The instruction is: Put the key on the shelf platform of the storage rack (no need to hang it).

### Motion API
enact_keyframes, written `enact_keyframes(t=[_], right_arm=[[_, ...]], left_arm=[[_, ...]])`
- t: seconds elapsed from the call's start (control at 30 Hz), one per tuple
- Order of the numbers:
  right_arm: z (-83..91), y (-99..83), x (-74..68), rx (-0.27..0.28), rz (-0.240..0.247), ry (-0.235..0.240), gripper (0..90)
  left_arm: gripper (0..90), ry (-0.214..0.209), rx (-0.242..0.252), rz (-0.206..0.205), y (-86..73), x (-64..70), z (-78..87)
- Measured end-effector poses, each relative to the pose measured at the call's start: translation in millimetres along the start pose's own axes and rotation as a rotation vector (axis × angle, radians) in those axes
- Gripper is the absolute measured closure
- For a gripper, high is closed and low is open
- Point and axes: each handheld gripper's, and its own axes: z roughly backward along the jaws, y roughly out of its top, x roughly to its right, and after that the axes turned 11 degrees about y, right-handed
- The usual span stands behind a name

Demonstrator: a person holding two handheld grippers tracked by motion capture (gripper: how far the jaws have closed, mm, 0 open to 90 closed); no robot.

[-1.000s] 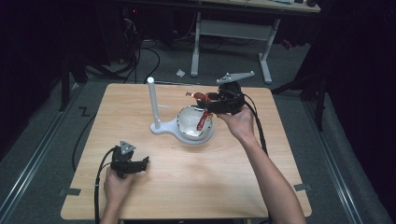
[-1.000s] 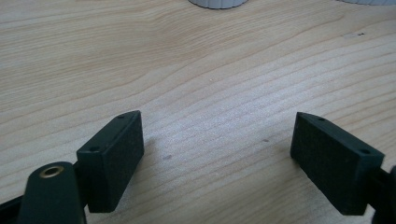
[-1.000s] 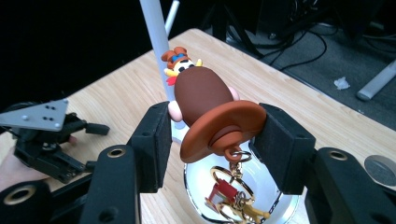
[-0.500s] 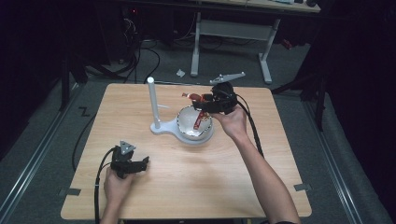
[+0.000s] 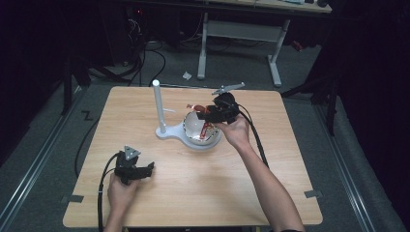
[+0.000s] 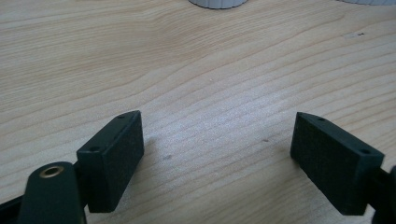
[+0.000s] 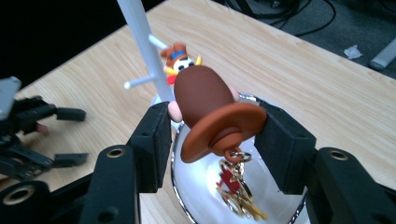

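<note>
Wooden desk under everything. White stand beside shiny bowl. Right claw pinching brown-hatted figurine keychain over bowl. Left claw spread wide, low over bare desk.

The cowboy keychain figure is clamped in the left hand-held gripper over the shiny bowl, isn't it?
Not the left one. The right gripper view shows the right hand-held gripper shut on the cowboy keychain figure, over the shiny bowl. The left hand-held gripper is open above bare wood in the left gripper view.
</note>
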Motion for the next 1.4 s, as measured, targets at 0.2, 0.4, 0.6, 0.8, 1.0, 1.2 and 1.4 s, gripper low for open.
enact_keyframes(t=[0.2, 0.4, 0.6, 0.8, 1.0, 1.2, 1.4], right_arm=[[-5.5, -8.4, 4.4, -0.003, -0.014, 0.001, 47.0], [-14.6, -17.0, 10.1, -0.031, -0.029, -0.01, 47.0], [-21.8, -22.7, 13.0, -0.052, -0.037, -0.015, 46.9], [-31.4, -29.9, 18.5, -0.082, -0.054, -0.026, 46.9], [-41.9, -34.6, 21.5, -0.123, -0.062, -0.051, 46.7], [-49.1, -37.5, 22.7, -0.155, -0.049, -0.087, 45.9], [-49.1, -38.1, 23.9, -0.148, -0.054, -0.079, 40.8]], left_arm=[[17.6, 0.0, 0.001, 0.001, 0.0, 0.1, 0.0], [17.7, 0.0, 0.0, 0.001, 0.0, 0.1, 0.0], [17.7, -0.001, 0.0, 0.001, 0.0, 0.1, 0.0], [17.6, 0.0, 0.0, -0.001, 0.0, 0.0, 0.0], [17.6, 0.0, 0.0, -0.001, 0.0, 0.0, 0.0], [17.6, 0.0, 0.0, -0.002, 0.0, -0.1, 0.0], [17.6, 0.0, 0.0, -0.002, 0.0, 0.0, 0.0]])
